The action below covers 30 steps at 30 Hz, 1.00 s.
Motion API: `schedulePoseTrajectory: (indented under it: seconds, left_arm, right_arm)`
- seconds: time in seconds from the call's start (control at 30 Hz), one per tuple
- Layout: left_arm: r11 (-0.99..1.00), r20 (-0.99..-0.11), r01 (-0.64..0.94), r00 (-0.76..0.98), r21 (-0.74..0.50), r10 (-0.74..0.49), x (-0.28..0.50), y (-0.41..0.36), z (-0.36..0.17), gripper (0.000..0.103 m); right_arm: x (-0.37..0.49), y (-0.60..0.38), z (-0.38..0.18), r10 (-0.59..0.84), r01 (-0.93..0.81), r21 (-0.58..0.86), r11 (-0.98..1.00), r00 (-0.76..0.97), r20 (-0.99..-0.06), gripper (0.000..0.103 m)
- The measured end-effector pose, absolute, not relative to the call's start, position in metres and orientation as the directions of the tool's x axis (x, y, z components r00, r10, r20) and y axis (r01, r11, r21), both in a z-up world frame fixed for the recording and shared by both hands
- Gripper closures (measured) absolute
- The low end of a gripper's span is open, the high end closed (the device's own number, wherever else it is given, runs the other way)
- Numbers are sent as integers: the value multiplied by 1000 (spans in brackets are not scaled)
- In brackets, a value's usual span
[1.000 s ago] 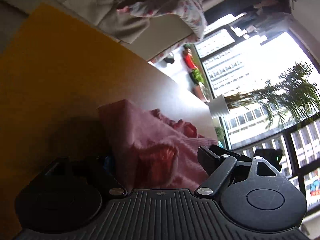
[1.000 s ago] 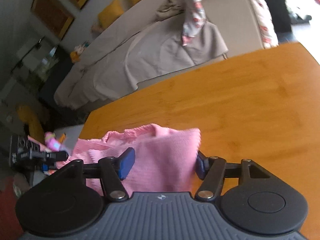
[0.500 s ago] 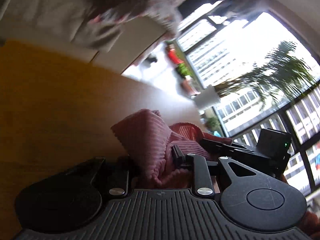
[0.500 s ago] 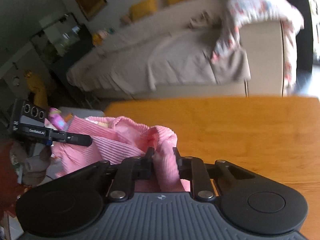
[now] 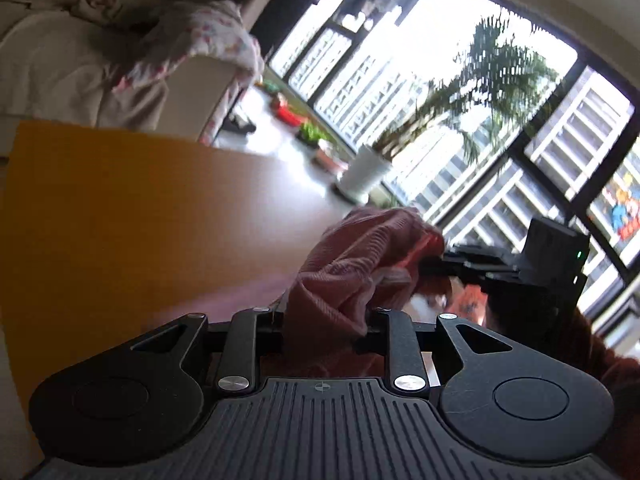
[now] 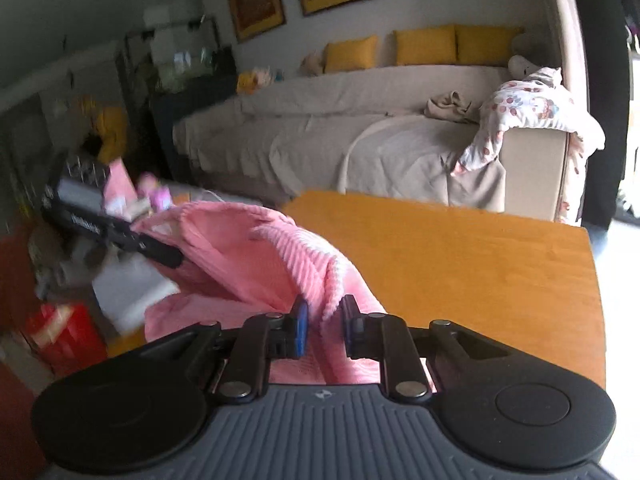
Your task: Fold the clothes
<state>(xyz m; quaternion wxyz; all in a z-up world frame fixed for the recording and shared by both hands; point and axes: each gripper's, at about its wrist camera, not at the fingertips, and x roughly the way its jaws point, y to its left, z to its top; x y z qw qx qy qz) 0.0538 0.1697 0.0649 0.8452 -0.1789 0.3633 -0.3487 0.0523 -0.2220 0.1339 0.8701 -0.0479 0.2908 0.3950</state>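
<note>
Both pairs of jaws are clenched on the pink ribbed knit garment [image 5: 352, 264], where a second ago the right pair stood open around it. By the left gripper [image 5: 326, 320] and the right gripper [image 6: 323, 326] it has been raised off the orange wooden table [image 6: 480, 264] (a lift before folding, probably). No containers can be made out.

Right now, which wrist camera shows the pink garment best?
The right wrist view: the pink garment is well lit, its ribbing clear, pinched in the right gripper. The left wrist view shows it backlit and dim, bunched in the left gripper.
</note>
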Motion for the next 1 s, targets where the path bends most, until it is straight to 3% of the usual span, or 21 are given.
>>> schedulePoseTrajectory:
  seconds: [0.13,0.17,0.23,0.33,0.4,0.47,0.6,0.73,1.0]
  left_arm:
    - [767,-602,491,486,-412,-634,16,159,42,55]
    - [783,-630,502,484,-368,-607,8,156,37,47]
    - [791,-665,514,467,-332,-583,-7,155,27,40]
    - [780,-640,489,466,-390,-612,-20,169,24,21]
    - [774,-602,452,490,-444,-631,-24,181,27,16]
    - [756,-549,401,523,-516,-652,-25,196,29,10]
    - [726,-499,302,563,-617,-658,-23,214,23,8]
    - [723,-497,273,572,-635,-653,-9,209,24,8]
    - [689,-432,292,603,-663,-671,-13,203,27,8]
  right_arm:
    - [4,-214,106,576,-744,0,669,518,-632,84]
    - [-7,-212,97,549,-747,-32,664,517,-657,81]
    - [-22,-214,81,506,-746,-57,663,504,-700,72]
    - [-34,-231,73,471,-703,-36,711,513,-718,68]
    - [-35,-245,83,462,-652,-24,757,561,-687,65]
    - [-43,-251,102,474,-625,-40,779,630,-615,52]
    - [-69,-213,119,515,-699,-248,670,679,-524,38]
    - [-95,-150,96,561,-796,-462,390,604,-567,37]
    - [-81,-75,42,537,-802,-545,245,580,-612,35]
